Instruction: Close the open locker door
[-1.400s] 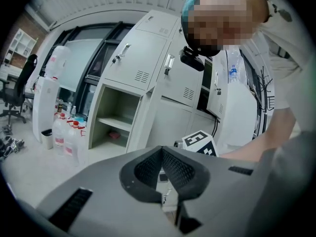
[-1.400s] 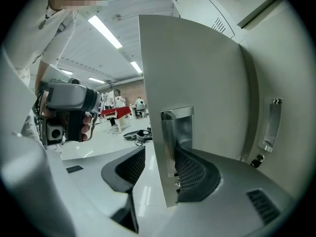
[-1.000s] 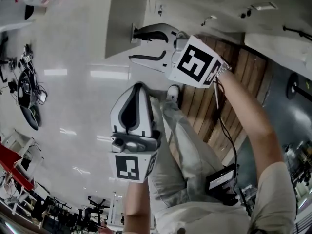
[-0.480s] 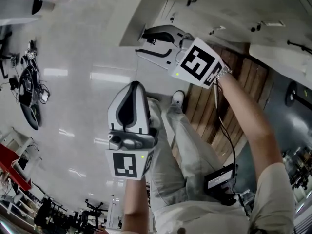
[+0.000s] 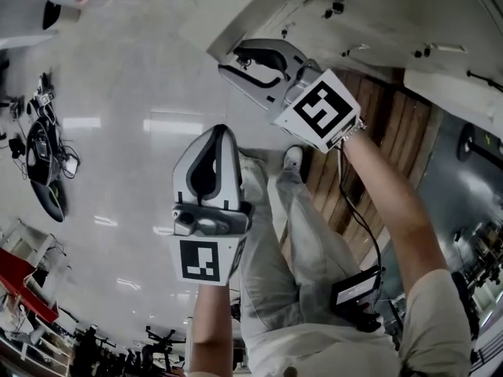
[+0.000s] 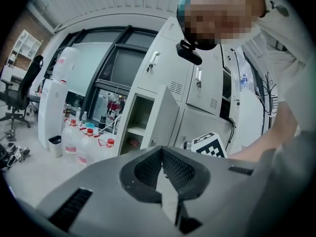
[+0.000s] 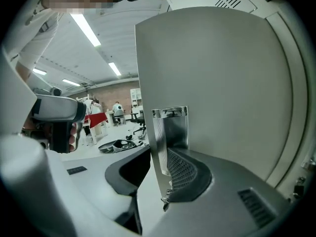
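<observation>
The open locker door is a pale grey slab standing out from its compartment. In the right gripper view the door fills the right half, with a metal latch plate at its edge. My right gripper straddles that edge. Its jaws have just been closing, with the right pad beside the plate and a gap left at the other pad. From the head view the right gripper sits under the door. The left gripper is shut and empty, well short of the door, and its tips meet.
Red-capped water bottles and a water dispenser stand on the floor left of the lockers. More closed lockers lie to the right. Cables and gear sit on the shiny floor at left, and a wooden strip lies at right.
Both grippers have moved towards the lockers, and the door looms larger in the head view. The right gripper has swung round onto the door's edge with its jaws narrower.
</observation>
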A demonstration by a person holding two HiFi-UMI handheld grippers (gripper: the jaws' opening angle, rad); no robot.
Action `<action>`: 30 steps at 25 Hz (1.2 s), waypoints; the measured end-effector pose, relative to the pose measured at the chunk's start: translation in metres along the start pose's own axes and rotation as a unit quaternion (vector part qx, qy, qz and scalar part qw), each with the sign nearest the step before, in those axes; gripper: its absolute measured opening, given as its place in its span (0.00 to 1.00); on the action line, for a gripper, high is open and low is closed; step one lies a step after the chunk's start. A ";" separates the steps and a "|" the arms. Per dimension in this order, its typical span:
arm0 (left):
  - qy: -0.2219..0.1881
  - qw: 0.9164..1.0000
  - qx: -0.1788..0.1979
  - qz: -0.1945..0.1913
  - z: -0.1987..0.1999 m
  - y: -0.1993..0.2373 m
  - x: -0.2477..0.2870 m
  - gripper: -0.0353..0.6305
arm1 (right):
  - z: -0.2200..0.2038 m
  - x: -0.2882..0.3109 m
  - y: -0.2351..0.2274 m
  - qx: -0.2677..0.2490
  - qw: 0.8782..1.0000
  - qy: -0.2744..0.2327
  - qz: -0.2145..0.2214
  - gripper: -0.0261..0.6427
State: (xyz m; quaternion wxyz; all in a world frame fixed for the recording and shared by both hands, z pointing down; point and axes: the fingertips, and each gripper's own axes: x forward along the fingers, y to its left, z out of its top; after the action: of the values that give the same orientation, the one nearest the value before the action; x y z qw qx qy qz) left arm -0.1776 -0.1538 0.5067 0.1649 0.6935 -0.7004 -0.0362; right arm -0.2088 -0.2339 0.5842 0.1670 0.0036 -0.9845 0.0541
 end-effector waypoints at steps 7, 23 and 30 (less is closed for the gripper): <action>-0.006 1.000 0.005 -0.020 0.009 0.035 0.011 0.06 | 0.013 0.031 -0.020 0.023 0.996 -0.021 -0.079 0.21; -0.015 0.999 0.026 -0.031 0.020 0.104 0.030 0.06 | 0.033 0.082 -0.063 0.046 0.978 -0.024 -0.201 0.20; -0.020 0.999 0.017 -0.020 0.026 0.129 0.038 0.06 | 0.039 0.099 -0.092 0.056 0.967 -0.041 -0.246 0.20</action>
State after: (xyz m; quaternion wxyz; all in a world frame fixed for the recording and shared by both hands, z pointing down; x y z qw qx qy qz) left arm -0.3083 -0.1914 0.5247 0.1383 0.7093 -0.6900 -0.0413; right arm -0.3122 -0.3285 0.5899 0.1338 0.2577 -0.9546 0.0663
